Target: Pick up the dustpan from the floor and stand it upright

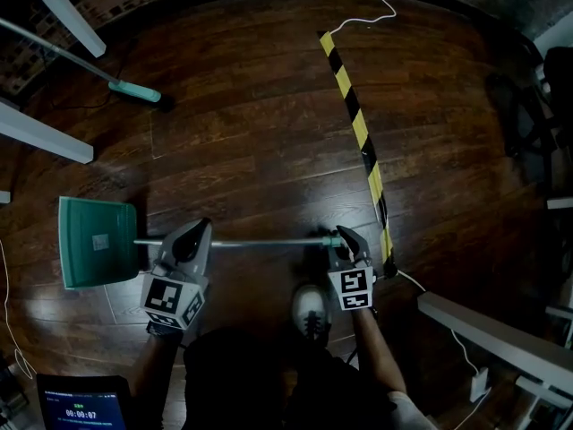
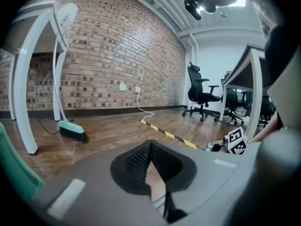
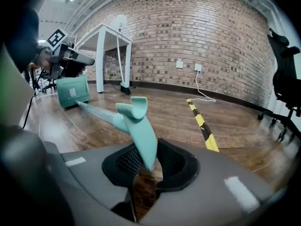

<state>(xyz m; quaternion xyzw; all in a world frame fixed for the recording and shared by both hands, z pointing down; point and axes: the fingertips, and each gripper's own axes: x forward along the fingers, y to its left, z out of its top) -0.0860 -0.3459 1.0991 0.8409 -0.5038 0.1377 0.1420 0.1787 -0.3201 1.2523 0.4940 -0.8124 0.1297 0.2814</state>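
The dustpan lies on the wood floor, its green pan at the left and its long handle running right. My right gripper is at the handle's far end. In the right gripper view the teal end grip sits between the pads of that gripper, which is shut on it, and the pan shows far off. My left gripper is over the handle close to the pan. Its pads meet at the tip with only floor showing behind them. The handle is hidden beneath its body.
A teal broom rests on the floor at the back left beside white table legs. A strip of yellow-black tape runs back from the right gripper. A shoe stands below the handle, a white beam lies right, and an office chair stands far off.
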